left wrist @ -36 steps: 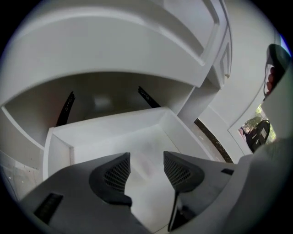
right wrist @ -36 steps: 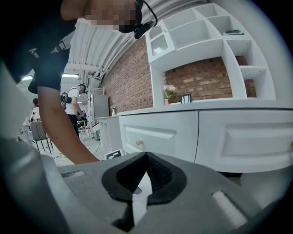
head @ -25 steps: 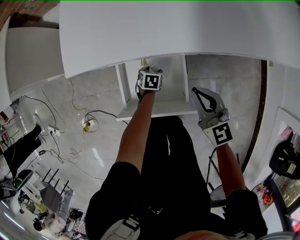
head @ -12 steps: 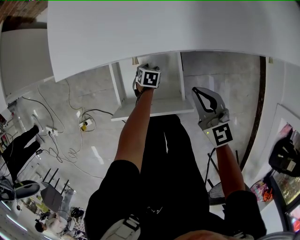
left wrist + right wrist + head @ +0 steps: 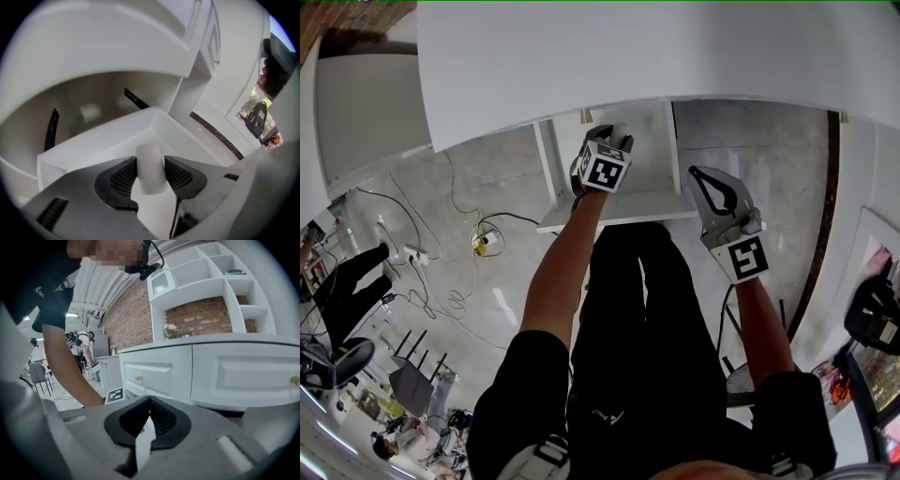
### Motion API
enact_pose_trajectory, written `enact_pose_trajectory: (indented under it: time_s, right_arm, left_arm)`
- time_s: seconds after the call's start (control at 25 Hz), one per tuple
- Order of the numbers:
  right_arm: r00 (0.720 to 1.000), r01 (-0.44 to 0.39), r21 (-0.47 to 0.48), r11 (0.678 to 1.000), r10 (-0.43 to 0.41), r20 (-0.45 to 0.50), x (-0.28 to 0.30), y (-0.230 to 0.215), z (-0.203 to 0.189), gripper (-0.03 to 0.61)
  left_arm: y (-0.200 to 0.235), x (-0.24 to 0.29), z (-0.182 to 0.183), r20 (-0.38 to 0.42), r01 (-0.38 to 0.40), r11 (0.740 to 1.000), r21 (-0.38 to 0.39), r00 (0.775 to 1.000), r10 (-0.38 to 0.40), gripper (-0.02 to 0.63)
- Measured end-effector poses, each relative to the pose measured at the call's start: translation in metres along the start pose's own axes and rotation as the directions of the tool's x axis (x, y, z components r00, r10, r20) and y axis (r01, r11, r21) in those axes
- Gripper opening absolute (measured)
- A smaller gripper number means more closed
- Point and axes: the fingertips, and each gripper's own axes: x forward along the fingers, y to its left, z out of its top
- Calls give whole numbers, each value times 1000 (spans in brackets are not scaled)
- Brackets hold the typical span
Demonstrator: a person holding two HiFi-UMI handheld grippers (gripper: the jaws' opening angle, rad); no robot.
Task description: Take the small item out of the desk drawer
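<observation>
A white drawer stands pulled out from under the white desk. My left gripper reaches down into it. In the left gripper view a small white cylinder-like item stands between the two dark pads, which touch it on both sides as the jaws of the left gripper are closing. The drawer's white walls surround it. My right gripper hangs to the right of the drawer, apart from it, shut and empty, its tips together.
Cables and a power strip lie on the floor to the left, with chairs and a person at the far left. The right gripper view faces a white cabinet with knobbed drawers and shelving against a brick wall.
The left gripper's marker cube has tilted and come back slightly toward the drawer front. The right gripper has stayed beside the drawer.
</observation>
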Motion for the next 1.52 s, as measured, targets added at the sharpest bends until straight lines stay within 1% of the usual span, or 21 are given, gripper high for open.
enact_pose_trajectory:
  time_s: [0.16,0.28,0.36,0.48,0.6,0.72,0.84,0.92,1.0,1.08,1.28,1.4,1.52]
  right_arm:
    - [999,-1,-3,1000,1,35,3,4,27,2]
    - [998,-1,-13,1000,1,65,1,8,53,2]
    - [996,3,-21,1000,-1,85,-3,10,72,2]
    - [994,10,-24,1000,-7,114,-11,14,99,1]
    - [989,22,-8,1000,-20,148,-22,17,127,2]
    - [984,26,7,1000,-27,178,-37,22,158,1]
    - [975,27,8,1000,-28,220,-56,29,194,0]
    - [967,30,-12,999,-26,255,-69,35,216,1]
    - [958,34,-19,999,-27,287,-80,39,237,0]
    - [948,34,-15,999,-27,316,-92,45,259,0]
    - [921,46,-48,998,-24,389,-120,56,313,0]
    - [907,50,-82,995,-11,421,-136,65,339,0]
    - [893,50,-110,993,5,450,-147,76,359,0]
  left_arm:
    - [-28,-51,21,90,54,997,57,994,-59,181]
    - [-50,-95,38,168,76,993,87,982,-90,181]
    - [-64,-127,53,224,87,991,99,969,-107,181]
    - [-82,-180,78,318,98,990,106,940,-127,181]
    - [-97,-234,107,416,86,988,130,900,-133,181]
    - [-110,-288,141,512,49,985,166,850,-128,181]
    - [-121,-342,173,600,8,983,182,791,-118,181]
    - [-127,-378,192,653,-18,981,194,748,-115,181]
    - [-133,-412,209,696,-45,977,210,708,-117,181]
    - [-140,-445,222,729,-80,970,231,675,-118,181]
    - [-157,-515,245,782,-184,940,287,611,-119,181]
    - [-164,-546,251,807,-216,933,288,580,-114,181]
    - [-169,-572,254,825,-238,928,286,554,-113,181]
